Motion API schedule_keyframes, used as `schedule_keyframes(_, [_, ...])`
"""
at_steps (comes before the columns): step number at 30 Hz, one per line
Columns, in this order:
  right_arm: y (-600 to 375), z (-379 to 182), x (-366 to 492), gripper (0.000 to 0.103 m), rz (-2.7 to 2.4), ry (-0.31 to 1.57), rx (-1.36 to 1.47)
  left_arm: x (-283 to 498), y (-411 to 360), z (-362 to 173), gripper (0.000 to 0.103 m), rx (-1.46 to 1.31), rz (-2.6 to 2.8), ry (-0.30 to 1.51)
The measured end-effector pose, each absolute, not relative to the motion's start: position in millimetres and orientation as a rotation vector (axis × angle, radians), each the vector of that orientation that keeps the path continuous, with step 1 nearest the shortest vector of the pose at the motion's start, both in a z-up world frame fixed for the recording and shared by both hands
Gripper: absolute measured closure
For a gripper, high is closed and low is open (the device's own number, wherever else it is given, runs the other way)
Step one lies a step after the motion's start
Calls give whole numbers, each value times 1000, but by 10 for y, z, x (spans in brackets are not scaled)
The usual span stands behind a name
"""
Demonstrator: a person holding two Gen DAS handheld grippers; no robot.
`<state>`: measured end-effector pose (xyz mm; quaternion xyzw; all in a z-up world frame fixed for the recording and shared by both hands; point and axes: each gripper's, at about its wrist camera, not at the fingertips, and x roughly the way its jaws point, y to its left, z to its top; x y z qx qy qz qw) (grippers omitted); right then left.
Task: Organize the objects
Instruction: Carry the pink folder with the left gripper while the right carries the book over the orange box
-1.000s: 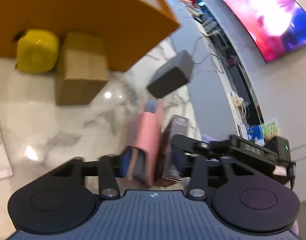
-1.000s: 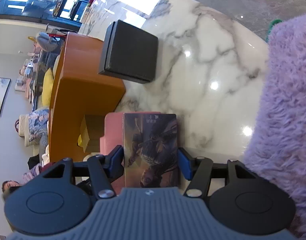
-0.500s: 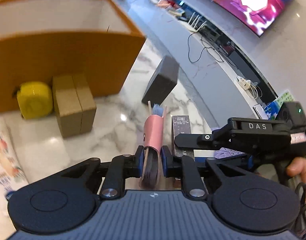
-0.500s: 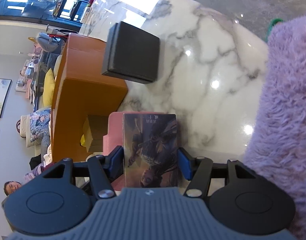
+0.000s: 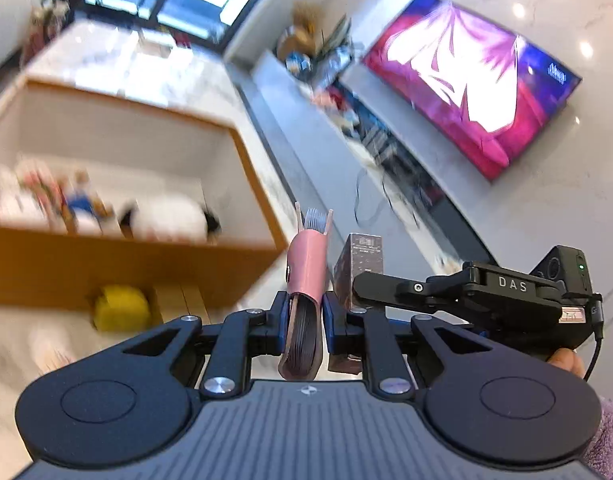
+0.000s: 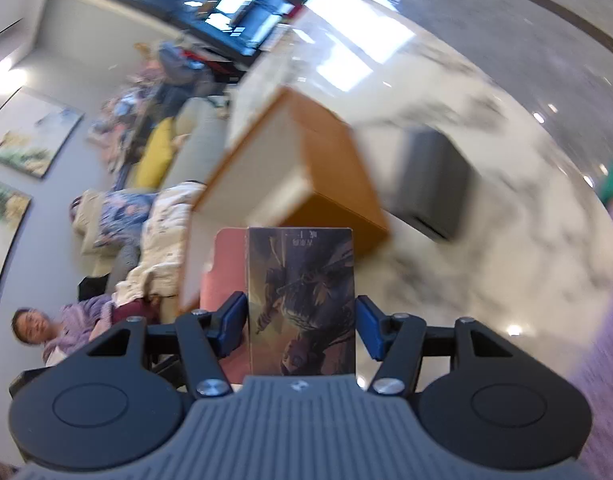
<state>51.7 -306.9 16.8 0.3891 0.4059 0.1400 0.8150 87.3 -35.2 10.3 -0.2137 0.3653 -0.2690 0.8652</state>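
Observation:
My left gripper [image 5: 304, 320] is shut on a pink-covered notebook [image 5: 306, 272], held upright above the marble table. My right gripper [image 6: 300, 320] is shut on a dark illustrated book [image 6: 302, 300], held just right of the notebook; this book also shows in the left wrist view [image 5: 358, 268]. The pink notebook shows behind it in the right wrist view [image 6: 226, 272]. The orange storage box [image 5: 118, 264] stands ahead and left, open on top, with blurred soft items inside. It also shows in the right wrist view [image 6: 306, 184].
A yellow object [image 5: 122, 308] and a cardboard box [image 5: 182, 300] sit on the marble table [image 6: 506, 264] in front of the orange box. A dark grey box [image 6: 430, 184] lies to its right. A TV screen [image 5: 474, 84] and a person [image 6: 30, 328] are in the background.
Both grippers have lifted with their books and tilted up. The orange box's open top now shows in the left wrist view. Both views are blurred by motion.

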Motion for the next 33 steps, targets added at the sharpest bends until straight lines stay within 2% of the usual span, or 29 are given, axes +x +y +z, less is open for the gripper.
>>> schedule_keyframes(4, [-2915, 432, 905, 42, 345, 830, 759, 1149, -195, 269, 84, -468, -508, 715])
schedule_keyframes(10, [-2802, 452, 1635, 42, 332, 859, 755, 1673, -33, 282, 84, -462, -401, 695])
schedule_keyframes(18, [-2670, 332, 2473, 42, 288, 942, 714, 2405, -55, -4, 84, -462, -319, 746])
schedule_keyframes(23, [-2624, 196, 2843, 42, 283, 966, 715, 2595, -53, -205, 84, -489, -328, 781])
schedule_keyframes(33, [-2273, 61, 3239, 41, 198, 989, 445, 2773, -16, -468, 84, -529, -297, 836])
